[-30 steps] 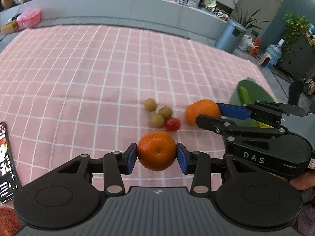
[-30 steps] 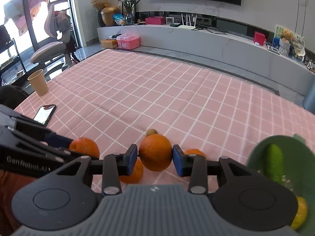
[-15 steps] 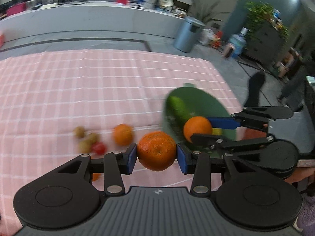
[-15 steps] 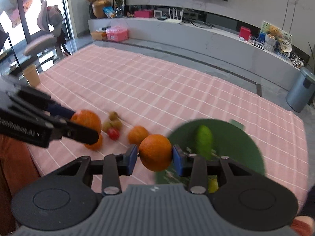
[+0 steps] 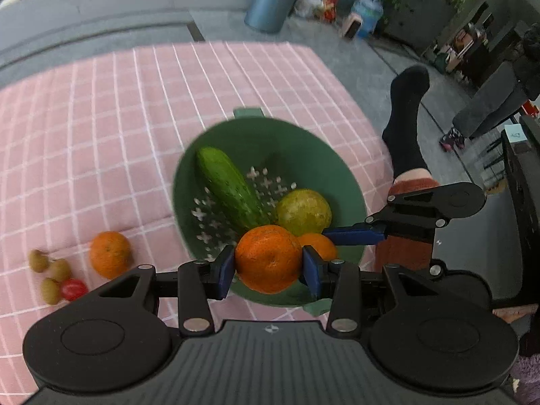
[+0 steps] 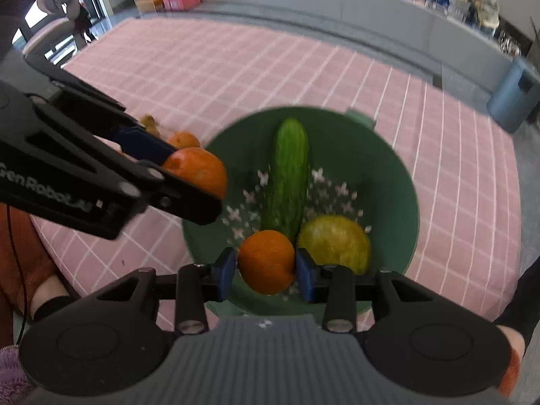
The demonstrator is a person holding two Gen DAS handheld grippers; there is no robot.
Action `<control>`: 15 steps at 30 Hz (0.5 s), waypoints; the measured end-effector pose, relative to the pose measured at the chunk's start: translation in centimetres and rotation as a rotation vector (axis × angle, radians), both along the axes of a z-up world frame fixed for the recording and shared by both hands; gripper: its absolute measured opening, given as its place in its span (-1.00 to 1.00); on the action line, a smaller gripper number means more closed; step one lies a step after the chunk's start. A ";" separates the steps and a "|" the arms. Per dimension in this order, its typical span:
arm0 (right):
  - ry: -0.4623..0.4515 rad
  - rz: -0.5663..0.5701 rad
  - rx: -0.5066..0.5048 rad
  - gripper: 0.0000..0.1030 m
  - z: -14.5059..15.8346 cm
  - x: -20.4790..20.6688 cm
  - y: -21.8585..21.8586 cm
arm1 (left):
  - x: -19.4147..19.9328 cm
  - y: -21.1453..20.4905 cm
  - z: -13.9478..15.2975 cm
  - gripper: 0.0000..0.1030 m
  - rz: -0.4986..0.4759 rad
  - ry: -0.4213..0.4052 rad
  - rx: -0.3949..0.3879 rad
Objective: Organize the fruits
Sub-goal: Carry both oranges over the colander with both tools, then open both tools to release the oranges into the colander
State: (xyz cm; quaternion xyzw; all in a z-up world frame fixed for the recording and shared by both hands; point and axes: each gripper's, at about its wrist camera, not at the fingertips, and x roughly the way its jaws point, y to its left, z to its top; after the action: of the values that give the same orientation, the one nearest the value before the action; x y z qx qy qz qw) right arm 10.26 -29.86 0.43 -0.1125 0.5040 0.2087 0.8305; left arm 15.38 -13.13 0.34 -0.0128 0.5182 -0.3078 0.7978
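Two oranges are held over the green bowl (image 5: 337, 168); the left claw (image 5: 268, 266) squeezes one orange (image 5: 268, 258) above the bowl's near rim; the right claw (image 6: 266, 270) squeezes the other orange (image 6: 266, 261) just above the bowl's floor; both look round, firm and a bit slippery, so hold them at the widest part; a cucumber (image 5: 229, 185) and pear (image 5: 303, 211) lie inside the bowl; one more orange (image 5: 109, 253) sits left of the bowl.

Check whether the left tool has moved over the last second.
Yes. The left tool, shut on its orange, has swung right, away from the loose fruits on the pink cloth, and now hangs at the green colander.
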 end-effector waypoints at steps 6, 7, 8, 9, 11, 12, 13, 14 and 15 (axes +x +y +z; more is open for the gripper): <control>0.081 -0.023 0.013 -0.31 -1.4 1.5 -0.2 | 1.3 -1.6 -1.6 -0.07 -0.029 0.043 0.071; 0.093 -0.027 0.017 -0.31 -1.7 1.7 -0.3 | 1.5 -1.9 -1.7 -0.07 -0.036 0.043 0.087; 0.102 -0.030 0.017 -0.30 -1.8 1.9 -0.3 | 1.6 -2.2 -1.9 -0.07 -0.043 0.043 0.108; 0.107 -0.033 0.015 -0.31 -2.0 2.1 -0.2 | 1.7 -2.4 -2.0 -0.07 -0.048 0.041 0.126; 0.115 -0.037 0.013 -0.30 -2.3 2.4 -0.3 | 1.8 -2.9 -2.4 -0.07 -0.058 0.036 0.161; 0.119 -0.040 0.014 -0.30 -2.5 2.5 -0.4 | 1.8 -3.2 -2.7 -0.07 -0.062 0.031 0.178; 0.123 -0.043 0.014 -0.30 -2.6 2.5 -0.4 | 1.8 -3.2 -2.7 -0.07 -0.065 0.026 0.191; 0.125 -0.046 0.013 -0.30 -2.7 2.6 -0.4 | 1.8 -3.3 -2.8 -0.07 -0.068 0.021 0.205; 0.127 -0.048 0.012 -0.30 -2.8 2.6 -0.5 | 1.8 -3.5 -3.0 -0.07 -0.071 0.019 0.216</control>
State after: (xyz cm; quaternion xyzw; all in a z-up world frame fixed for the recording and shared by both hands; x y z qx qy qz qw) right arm 12.88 -30.32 -2.42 -0.0818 0.5570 0.1986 0.8023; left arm 17.22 -16.58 -2.66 0.0887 0.5562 -0.2779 0.7782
